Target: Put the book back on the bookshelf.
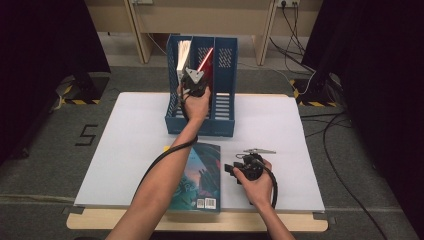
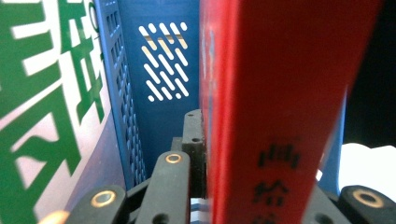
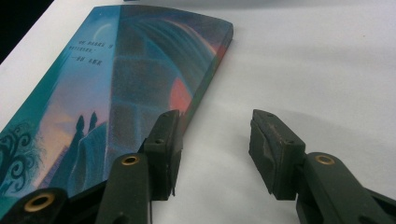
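A blue three-slot file holder [image 1: 224, 107] stands at the back of the white table. My left gripper [image 1: 194, 76] reaches into its middle slot, shut on an upright red book [image 1: 206, 61]. In the left gripper view the red book [image 2: 280, 107] sits between the jaws, beside a blue divider [image 2: 119, 98] and a white book with green lettering [image 2: 42, 102]. A teal illustrated book [image 1: 201, 182] lies flat near the front edge. My right gripper [image 1: 231, 169] rests on the table at that book's right edge, open, with one fingertip [image 3: 167, 135] against the teal book [image 3: 116, 84].
The white tabletop [image 1: 135, 135] has bare room to the left and right of the holder. The holder's right slot [image 1: 225, 60] looks vacant. Black cables [image 1: 340, 150] trail across the floor to the right of the table.
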Tool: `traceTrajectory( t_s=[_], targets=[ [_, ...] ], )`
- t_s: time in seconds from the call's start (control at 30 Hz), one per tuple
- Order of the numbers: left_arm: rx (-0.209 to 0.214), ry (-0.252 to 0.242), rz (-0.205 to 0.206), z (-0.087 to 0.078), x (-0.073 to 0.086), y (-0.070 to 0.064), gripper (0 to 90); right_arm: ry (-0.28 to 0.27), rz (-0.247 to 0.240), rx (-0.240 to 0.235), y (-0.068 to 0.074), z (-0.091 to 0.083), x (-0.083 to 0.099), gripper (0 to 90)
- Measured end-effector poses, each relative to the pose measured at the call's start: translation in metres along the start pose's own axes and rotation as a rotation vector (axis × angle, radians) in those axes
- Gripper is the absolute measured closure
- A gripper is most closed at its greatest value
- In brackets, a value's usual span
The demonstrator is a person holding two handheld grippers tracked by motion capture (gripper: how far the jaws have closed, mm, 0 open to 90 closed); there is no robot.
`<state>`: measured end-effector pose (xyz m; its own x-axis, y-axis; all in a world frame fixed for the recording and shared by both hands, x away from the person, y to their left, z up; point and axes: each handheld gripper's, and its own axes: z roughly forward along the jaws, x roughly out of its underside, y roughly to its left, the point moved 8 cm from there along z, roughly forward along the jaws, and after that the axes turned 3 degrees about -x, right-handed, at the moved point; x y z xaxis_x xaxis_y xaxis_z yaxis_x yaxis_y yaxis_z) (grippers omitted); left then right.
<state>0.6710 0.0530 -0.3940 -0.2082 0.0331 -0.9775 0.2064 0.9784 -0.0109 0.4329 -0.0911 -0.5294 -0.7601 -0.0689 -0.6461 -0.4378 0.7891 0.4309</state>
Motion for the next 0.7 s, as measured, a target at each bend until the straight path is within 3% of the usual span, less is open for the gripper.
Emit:
traceTrajectory(
  t_s=[0.3,0.37,0.47,0.6,0.7],
  targets=[
    [0.017,0.049,0.039,0.006,0.001,0.000,74.9,0.011,-0.003,-0.001,0.001,0.001,0.002,53.8],
    [0.031,0.046,0.064,-0.001,-0.002,-0.002,70.6,0.012,-0.003,-0.001,0.001,0.001,0.002,53.8],
    [0.037,0.031,0.041,-0.015,-0.007,0.000,68.7,0.008,-0.007,0.002,0.001,0.001,0.002,53.8],
    [0.022,0.029,0.043,-0.035,-0.009,0.002,75.3,0.006,-0.006,0.006,-0.001,0.000,0.001,53.7],
    [0.020,0.037,0.033,-0.037,-0.008,0.002,76.6,0.006,-0.004,0.005,0.000,-0.001,0.001,53.7]
  ],
)
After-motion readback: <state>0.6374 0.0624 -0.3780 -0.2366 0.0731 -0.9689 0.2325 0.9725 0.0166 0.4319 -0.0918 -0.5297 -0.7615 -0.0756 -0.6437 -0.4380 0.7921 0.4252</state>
